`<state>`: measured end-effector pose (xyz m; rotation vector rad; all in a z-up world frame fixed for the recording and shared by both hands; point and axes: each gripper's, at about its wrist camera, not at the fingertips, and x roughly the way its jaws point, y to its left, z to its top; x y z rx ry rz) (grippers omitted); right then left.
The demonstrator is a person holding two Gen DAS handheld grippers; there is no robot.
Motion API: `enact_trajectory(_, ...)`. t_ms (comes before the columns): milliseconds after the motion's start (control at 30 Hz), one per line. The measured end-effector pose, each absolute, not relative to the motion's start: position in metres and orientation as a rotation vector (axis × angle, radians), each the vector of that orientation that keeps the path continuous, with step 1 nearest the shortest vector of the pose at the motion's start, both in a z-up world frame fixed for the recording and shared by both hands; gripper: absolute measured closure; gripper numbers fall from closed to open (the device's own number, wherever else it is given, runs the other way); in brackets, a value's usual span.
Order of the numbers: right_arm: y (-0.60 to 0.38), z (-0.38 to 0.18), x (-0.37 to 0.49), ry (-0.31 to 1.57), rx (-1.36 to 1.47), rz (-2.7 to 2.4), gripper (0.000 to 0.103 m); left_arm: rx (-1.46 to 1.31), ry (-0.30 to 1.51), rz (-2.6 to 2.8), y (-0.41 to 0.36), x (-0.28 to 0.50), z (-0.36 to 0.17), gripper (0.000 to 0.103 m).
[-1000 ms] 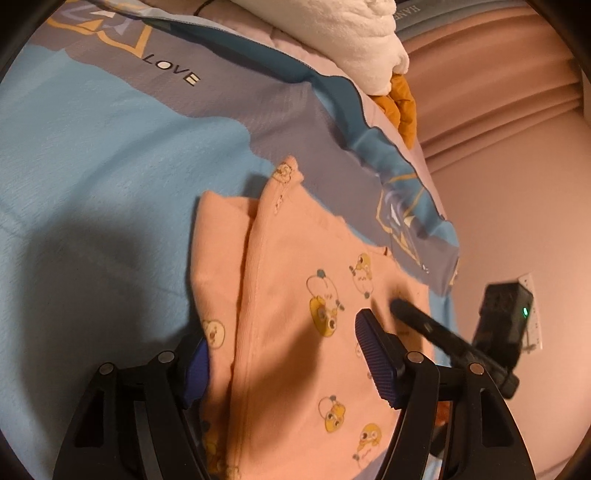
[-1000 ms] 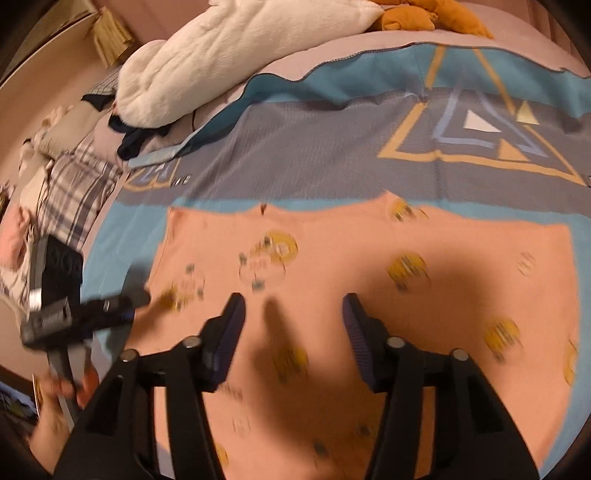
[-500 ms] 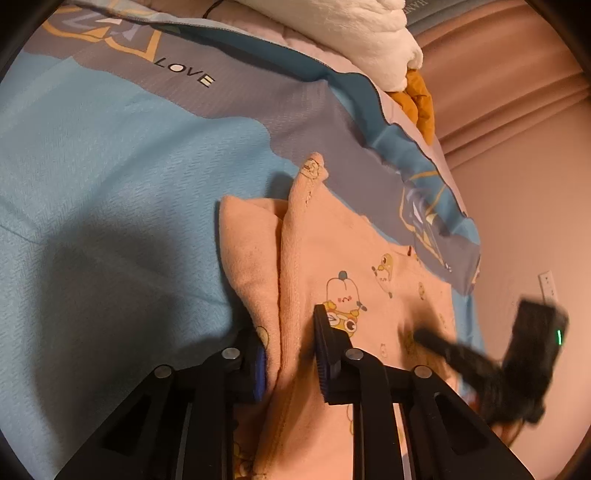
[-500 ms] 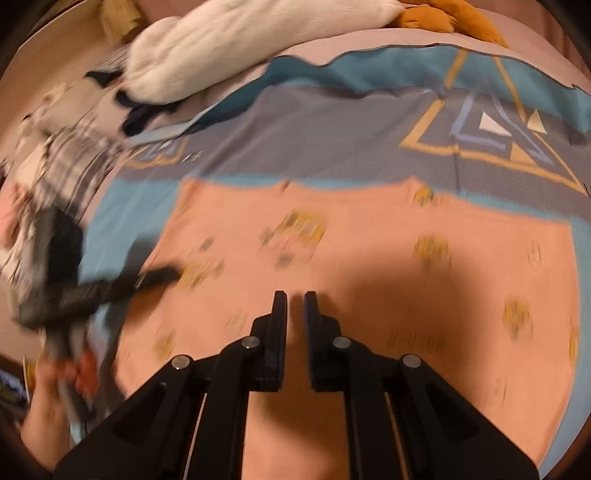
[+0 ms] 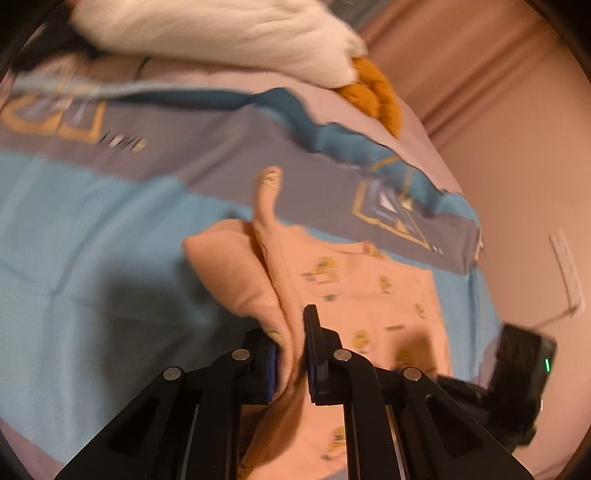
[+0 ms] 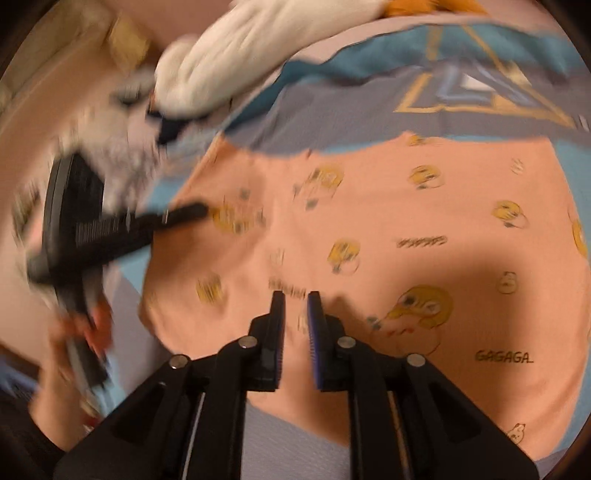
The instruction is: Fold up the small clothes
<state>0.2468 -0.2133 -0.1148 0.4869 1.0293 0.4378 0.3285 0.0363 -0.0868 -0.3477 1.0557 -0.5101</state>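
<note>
Roughly early-stage fold. Left wrist view: left gripper has its jaws pressed onto a raised ridge of the peach cotton garment with yellow duck prints; cloth runs up between the jaws and stands as a crest ahead of them. A flap of the same garment droops to the left of the jaws, the flat printed part spreads to the right. All of it lies on the blue-and-grey patterned bedspread. White fluffy blanket and an orange-brown soft item sit far ahead, well apart.

Right wrist view: right gripper jaws are nearly together with a thin gap; cloth seems to sit between them, but blur means I cannot tell if it is truly pinched. Garment spreads ahead and to the right of the jaws, mostly flat, near edge under them. Left gripper's finger touches the garment far left.

Judgement: one edge gathered, no completed fold visible; folding over, flattening and further folds remain.
</note>
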Motion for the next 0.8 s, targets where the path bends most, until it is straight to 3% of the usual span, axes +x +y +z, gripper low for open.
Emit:
enact_trajectory(233, -0.273, -0.148, 0.261, 0.944, 1.061, 0.456, 0.035, -0.121, 1.058, -0.567, -0.058, 0.312, -0.065, 0.093)
enact_trajectory(300, -0.283, -0.16, 0.264, 0.92, 1.19, 0.448, 0.03, -0.1, 1.084, -0.585, -0.079, 0.309, -0.076, 0.093)
enact_trajectory(467, -0.29, -0.178, 0.274, 0.944, 1.324, 0.424, 0.029, -0.12, 1.18, -0.632, -0.102, 0.303, -0.111, 0.093)
enact_trajectory(800, -0.254, -0.158, 0.286, 1.143, 0.979, 0.324, 0.035, -0.189, 1.097, -0.618, -0.015, 0.275, -0.093, 0.093)
